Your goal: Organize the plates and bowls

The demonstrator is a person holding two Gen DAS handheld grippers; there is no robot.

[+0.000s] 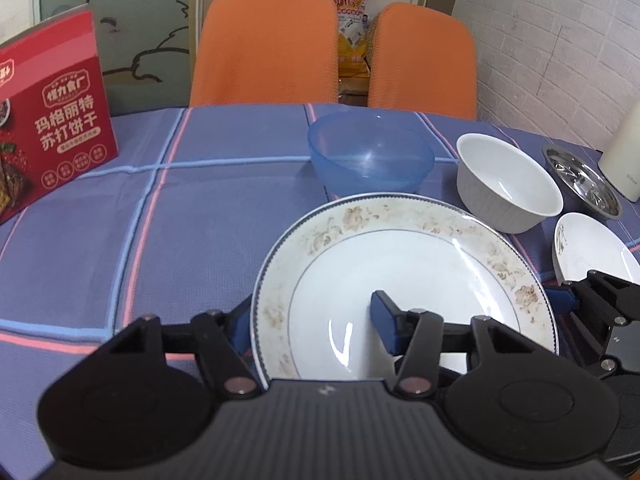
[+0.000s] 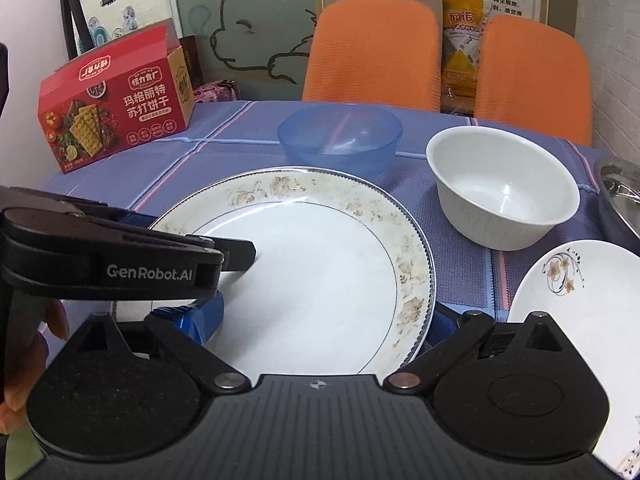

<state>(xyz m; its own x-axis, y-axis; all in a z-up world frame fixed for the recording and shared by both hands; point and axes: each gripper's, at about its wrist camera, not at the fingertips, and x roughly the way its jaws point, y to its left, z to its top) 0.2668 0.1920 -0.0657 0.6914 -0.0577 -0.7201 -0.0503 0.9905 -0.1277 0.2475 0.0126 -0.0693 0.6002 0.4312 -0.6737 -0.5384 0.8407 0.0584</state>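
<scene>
A large white plate point(image 1: 400, 264) with a faded floral rim lies on the blue checked tablecloth, seen again in the right wrist view as plate point(image 2: 320, 264). My left gripper point(image 1: 312, 326) is open and straddles the plate's left rim, one finger outside the rim and one over the well. My right gripper point(image 2: 322, 318) is open and straddles the right rim the same way. Behind the plate stand a blue translucent bowl point(image 1: 370, 156) and a white ribbed bowl point(image 1: 508, 184). A small flowered plate point(image 2: 580, 312) lies to the right.
A steel bowl point(image 1: 582, 180) and a cream jug point(image 1: 624, 152) sit at the far right. A red cracker box point(image 2: 116, 108) stands at the back left. Two orange chairs point(image 2: 372, 48) line the table's far edge. A hand point(image 2: 24, 360) holds the left gripper.
</scene>
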